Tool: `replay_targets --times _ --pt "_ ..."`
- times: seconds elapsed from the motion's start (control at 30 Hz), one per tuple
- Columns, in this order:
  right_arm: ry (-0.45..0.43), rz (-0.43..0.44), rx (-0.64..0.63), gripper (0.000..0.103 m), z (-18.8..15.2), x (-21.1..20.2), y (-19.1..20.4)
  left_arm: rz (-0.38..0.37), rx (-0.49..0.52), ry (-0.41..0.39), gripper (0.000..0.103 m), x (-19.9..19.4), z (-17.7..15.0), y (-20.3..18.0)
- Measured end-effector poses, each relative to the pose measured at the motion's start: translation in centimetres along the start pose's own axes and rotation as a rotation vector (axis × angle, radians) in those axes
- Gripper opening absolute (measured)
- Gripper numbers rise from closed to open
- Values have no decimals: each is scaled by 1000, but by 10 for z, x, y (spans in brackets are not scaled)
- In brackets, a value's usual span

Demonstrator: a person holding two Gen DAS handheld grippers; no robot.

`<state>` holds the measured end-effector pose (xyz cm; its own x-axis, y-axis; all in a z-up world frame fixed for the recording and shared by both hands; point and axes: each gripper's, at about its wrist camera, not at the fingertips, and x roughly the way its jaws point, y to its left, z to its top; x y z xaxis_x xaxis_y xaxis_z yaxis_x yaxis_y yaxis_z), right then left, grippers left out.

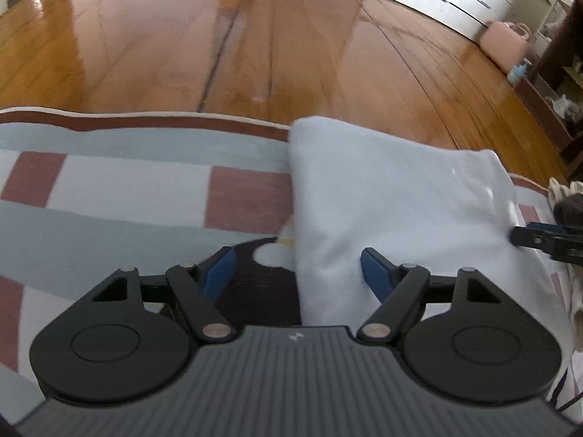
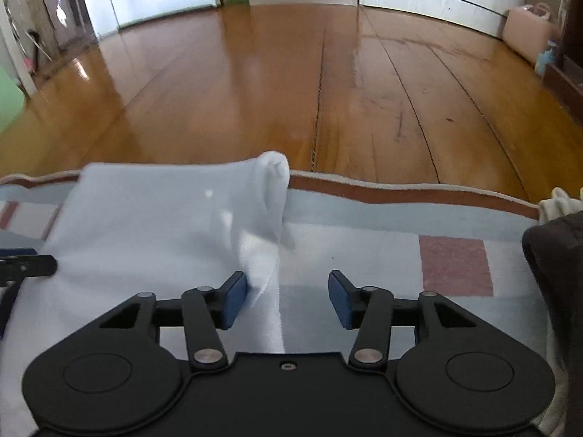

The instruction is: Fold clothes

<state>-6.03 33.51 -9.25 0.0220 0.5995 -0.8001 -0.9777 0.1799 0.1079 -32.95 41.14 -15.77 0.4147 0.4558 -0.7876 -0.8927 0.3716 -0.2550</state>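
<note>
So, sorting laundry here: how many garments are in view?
3: a pale blue garment between both grippers, a dark garment at right, a cream one behind it. More may be hidden.

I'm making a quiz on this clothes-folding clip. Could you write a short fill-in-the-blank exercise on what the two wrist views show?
1. The folded pale blue garment lies on a checked ____.
2. The floor beyond the brown-bordered checked blanket is made of ____.
3. The left gripper stands with its jaws ____.
4. The right gripper has blue pads and grips ____.

Missing words: blanket; wood; open; nothing
</note>
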Motion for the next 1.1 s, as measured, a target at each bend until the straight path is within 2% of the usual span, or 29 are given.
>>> replay_targets --times 0.07,0.17,0.23,0.3,0.43,0.5,0.6,0.63,0.67,0.7,0.73,0.77,0.8,0.83,0.9,0.97,1.0,1.07,1.1 --pt "5 48 34 56 -1 -6 -6 -49 -31 -36 75 -4 0 4" --pt "5 178 127 57 -4 -10 -17 -241 -179 -76 76 2 0 25" --pt "-5 279 233 60 -7 -2 -28 -308 -285 -15 76 19 1 36" --pt "8 305 309 60 -9 13 -36 -312 -313 8 75 25 -1 42" --pt "97 304 354 60 -5 40 -37 -332 -286 8 76 23 -5 41" --pt "90 313 329 63 -8 42 -31 -354 -264 6 74 25 -6 38" --pt "77 315 298 64 -10 41 -24 -407 -137 8 72 38 -2 23" --pt "74 321 293 64 -9 42 -23 -378 -46 -3 72 39 0 13" --pt "73 339 292 66 -5 46 -24 -340 39 -10 64 41 5 1" --pt "77 359 290 67 1 51 -25 -317 93 -11 44 43 9 -6" --pt "82 370 289 66 7 55 -27 -314 105 -9 35 45 12 -7" --pt "83 374 285 60 12 57 -27 -311 116 -8 21 46 16 -9" --pt "47 377 249 22 15 50 -23 -319 108 -8 17 47 19 -7" --pt "11 380 213 16 17 43 -19 -344 67 -18 16 43 22 -2" --pt "-63 386 144 15 22 30 -12 -382 22 -75 15 30 28 7" --pt "-160 377 134 15 20 4 -7 -400 -5 -152 15 18 31 12" --pt "-204 369 128 15 20 -8 -4 -401 -20 -177 19 15 32 14" --pt "-212 299 100 14 21 -9 -3 -380 -58 -165 24 19 34 14" --pt "-211 263 88 14 22 -9 -3 -353 -57 -127 25 24 34 11"
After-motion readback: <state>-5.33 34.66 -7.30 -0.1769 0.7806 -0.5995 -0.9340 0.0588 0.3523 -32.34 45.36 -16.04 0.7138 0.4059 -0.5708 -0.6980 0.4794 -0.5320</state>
